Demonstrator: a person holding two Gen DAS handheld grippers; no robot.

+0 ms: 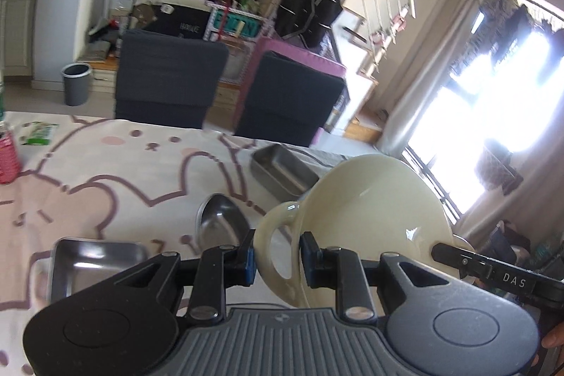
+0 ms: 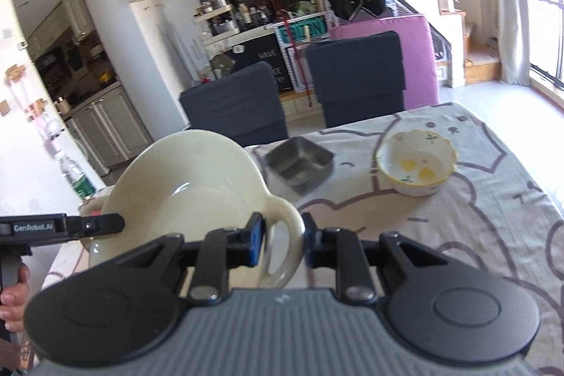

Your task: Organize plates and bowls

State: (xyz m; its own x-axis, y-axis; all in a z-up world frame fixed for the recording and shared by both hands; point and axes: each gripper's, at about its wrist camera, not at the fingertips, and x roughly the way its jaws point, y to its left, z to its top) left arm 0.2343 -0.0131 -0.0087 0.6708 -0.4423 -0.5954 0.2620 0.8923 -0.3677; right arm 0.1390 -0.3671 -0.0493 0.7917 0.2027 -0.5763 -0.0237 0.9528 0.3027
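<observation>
The cream bowl (image 1: 373, 217) is carried clear above the bench (image 1: 105, 171), each loop handle clamped by the left gripper (image 1: 276, 261) and right gripper (image 2: 283, 244). Both should be kept level until it is set down.

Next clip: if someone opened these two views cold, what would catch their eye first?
The big cream bowl, held off the table by both grippers: the left gripper clamps one loop handle, the right gripper the other handle. Behind it on the cartoon tablecloth sit a steel tray and a small flowered bowl to its right; the left view also shows a steel scoop-shaped dish.
</observation>
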